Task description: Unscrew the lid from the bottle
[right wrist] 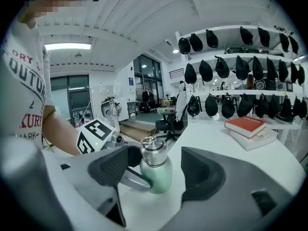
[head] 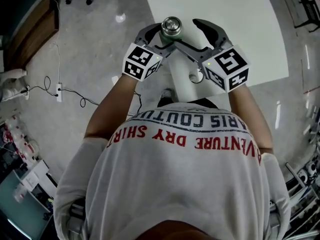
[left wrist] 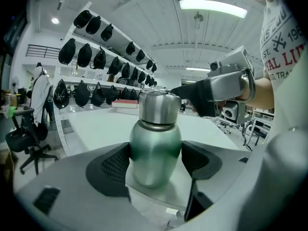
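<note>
We steady bottle (left wrist: 155,138) w/ L tool (left wrist: 155,161) clamped on body; R tool's (right wrist: 161,170) 2 jaws gape beside lid (right wrist: 153,150), ready to twist.

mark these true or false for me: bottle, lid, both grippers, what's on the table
1. The left gripper grips the green bottle by its body. True.
2. The silver lid is already off. False: it sits on the bottle.
3. The right gripper is clamped on the lid. False: its fingers are apart.
4. Books lie on the white table. True.
</note>
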A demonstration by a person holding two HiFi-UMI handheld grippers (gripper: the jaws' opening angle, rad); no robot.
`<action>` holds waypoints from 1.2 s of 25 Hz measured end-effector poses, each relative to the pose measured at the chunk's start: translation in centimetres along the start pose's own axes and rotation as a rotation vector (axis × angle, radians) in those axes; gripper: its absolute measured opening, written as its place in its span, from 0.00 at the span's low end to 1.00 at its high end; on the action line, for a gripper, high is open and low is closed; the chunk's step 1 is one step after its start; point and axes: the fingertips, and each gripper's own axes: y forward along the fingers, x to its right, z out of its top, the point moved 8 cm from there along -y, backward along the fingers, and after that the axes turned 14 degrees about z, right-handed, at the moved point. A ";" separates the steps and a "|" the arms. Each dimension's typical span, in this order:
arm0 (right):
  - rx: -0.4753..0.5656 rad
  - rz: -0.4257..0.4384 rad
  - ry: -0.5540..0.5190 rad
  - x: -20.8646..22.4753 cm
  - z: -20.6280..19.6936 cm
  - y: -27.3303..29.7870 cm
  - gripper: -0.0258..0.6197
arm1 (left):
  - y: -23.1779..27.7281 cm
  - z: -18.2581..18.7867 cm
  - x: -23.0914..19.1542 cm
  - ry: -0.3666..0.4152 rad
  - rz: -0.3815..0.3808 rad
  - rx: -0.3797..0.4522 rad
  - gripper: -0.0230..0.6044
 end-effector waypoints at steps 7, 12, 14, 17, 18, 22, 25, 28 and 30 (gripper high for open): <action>-0.038 0.029 -0.033 1.0 0.0 2.6 0.55 | 0.2 -0.1 0.0 0.008 -0.012 -0.015 0.60; -0.060 0.044 -0.059 1.1 0.0 3.8 0.55 | 0.2 0.1 0.2 0.011 -0.013 -0.018 0.60; -0.065 0.049 -0.064 1.1 0.1 4.2 0.55 | 0.1 0.0 0.2 0.012 -0.013 -0.019 0.60; -0.073 0.055 -0.076 1.1 -0.1 4.7 0.55 | 0.1 0.0 0.2 0.013 -0.015 -0.026 0.60; -0.075 0.055 -0.080 1.1 -0.1 4.8 0.54 | 0.1 -0.1 0.2 0.014 -0.016 -0.027 0.60; -0.078 0.046 -0.085 1.2 -0.2 4.7 0.46 | 0.1 0.1 0.3 0.014 -0.015 -0.029 0.60; -0.076 0.044 -0.092 1.1 -0.1 4.8 0.45 | 0.0 0.1 0.2 0.014 -0.016 -0.028 0.60; -0.080 0.056 -0.097 1.0 -0.1 5.0 0.45 | -0.2 0.0 0.1 0.014 -0.023 -0.027 0.60; -0.084 0.071 -0.109 1.0 -0.1 4.9 0.45 | -0.2 0.0 0.1 0.019 -0.030 -0.030 0.60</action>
